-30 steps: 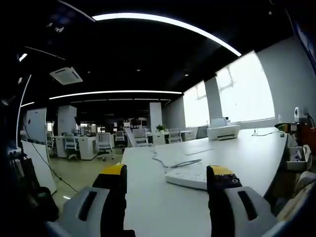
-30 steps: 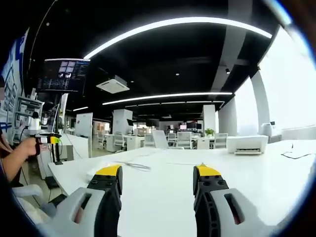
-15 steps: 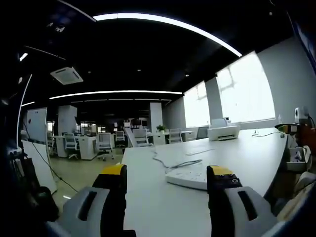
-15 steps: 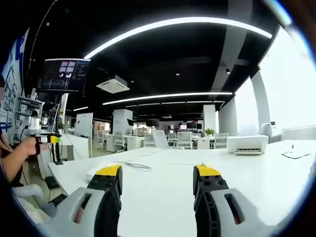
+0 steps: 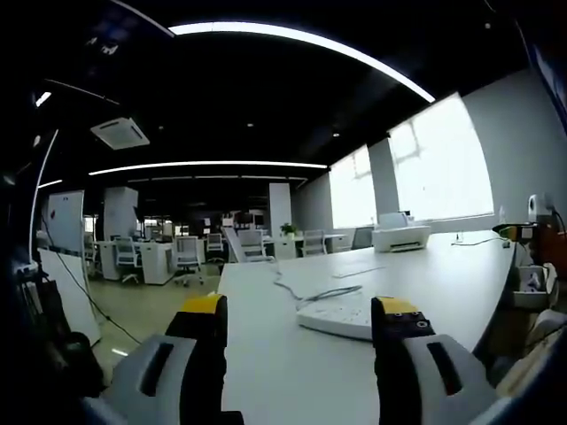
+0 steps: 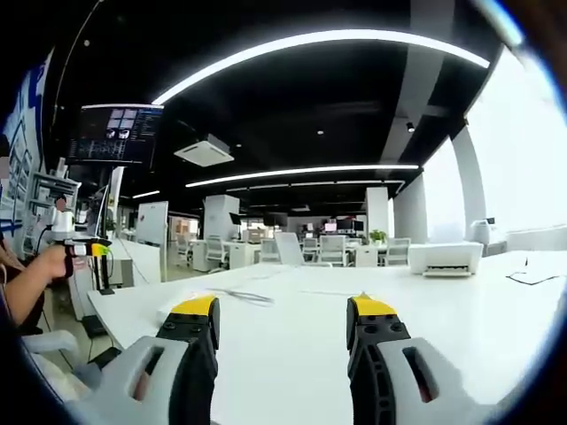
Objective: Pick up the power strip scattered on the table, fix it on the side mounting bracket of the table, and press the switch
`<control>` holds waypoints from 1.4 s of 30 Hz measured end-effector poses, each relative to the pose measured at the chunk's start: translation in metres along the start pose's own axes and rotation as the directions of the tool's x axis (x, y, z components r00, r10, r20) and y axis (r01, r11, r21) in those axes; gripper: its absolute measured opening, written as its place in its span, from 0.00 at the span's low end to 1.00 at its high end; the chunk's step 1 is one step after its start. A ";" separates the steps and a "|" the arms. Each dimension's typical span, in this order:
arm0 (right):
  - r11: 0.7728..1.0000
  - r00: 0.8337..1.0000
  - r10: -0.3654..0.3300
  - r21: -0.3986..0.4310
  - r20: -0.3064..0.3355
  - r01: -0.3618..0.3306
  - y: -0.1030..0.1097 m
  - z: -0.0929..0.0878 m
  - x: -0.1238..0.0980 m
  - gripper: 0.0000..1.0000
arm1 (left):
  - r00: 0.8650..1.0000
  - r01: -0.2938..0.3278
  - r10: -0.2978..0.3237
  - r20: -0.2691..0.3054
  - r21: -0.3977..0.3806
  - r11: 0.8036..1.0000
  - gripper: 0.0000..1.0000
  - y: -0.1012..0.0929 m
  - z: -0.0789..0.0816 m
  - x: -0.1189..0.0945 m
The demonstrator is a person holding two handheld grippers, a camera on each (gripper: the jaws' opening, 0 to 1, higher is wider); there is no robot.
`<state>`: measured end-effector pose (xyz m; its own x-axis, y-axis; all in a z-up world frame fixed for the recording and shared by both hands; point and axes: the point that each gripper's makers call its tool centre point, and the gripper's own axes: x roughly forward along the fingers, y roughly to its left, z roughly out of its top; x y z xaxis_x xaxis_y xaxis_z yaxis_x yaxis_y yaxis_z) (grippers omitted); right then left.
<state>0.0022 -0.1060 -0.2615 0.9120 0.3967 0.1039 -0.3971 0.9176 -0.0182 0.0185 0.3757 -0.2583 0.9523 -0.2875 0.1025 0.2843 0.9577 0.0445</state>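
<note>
Though jaws of both grippers gape empty, right jaw of left gripper (image 5: 301, 310) hides power strip (image 5: 341, 315) end.

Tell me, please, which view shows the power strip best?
The left gripper view: the power strip lies close on the table, between the open jaws. The right gripper view catches a sliver of it behind a jaw.

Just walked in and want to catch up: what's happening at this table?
A person holds two hand-held grippers over a white table, both open and empty. The left hand-held gripper points toward a white power strip lying flat with its cable trailing away behind it. The right hand-held gripper hovers over bare tabletop. Nothing has been picked up yet.
</note>
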 end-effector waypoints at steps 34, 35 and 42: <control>1.000 1.000 0.023 0.000 0.004 -0.023 0.012 -0.001 0.005 0.54 | 1.000 0.000 0.000 -0.001 -0.016 1.000 0.71 0.002 0.000 -0.001; 1.000 1.000 0.024 0.000 0.004 -0.024 0.013 -0.001 0.005 0.54 | 1.000 0.000 0.000 -0.001 -0.016 1.000 0.71 0.002 0.000 -0.001; 1.000 1.000 0.031 -0.003 0.003 -0.031 0.018 -0.001 0.006 0.54 | 1.000 -0.001 0.001 -0.002 -0.018 1.000 0.71 0.003 0.000 -0.001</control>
<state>0.0009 -0.0866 -0.2621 0.8989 0.4250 0.1066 -0.4249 0.9049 -0.0242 0.0184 0.3786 -0.2581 0.9526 -0.2870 0.1007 0.2858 0.9579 0.0262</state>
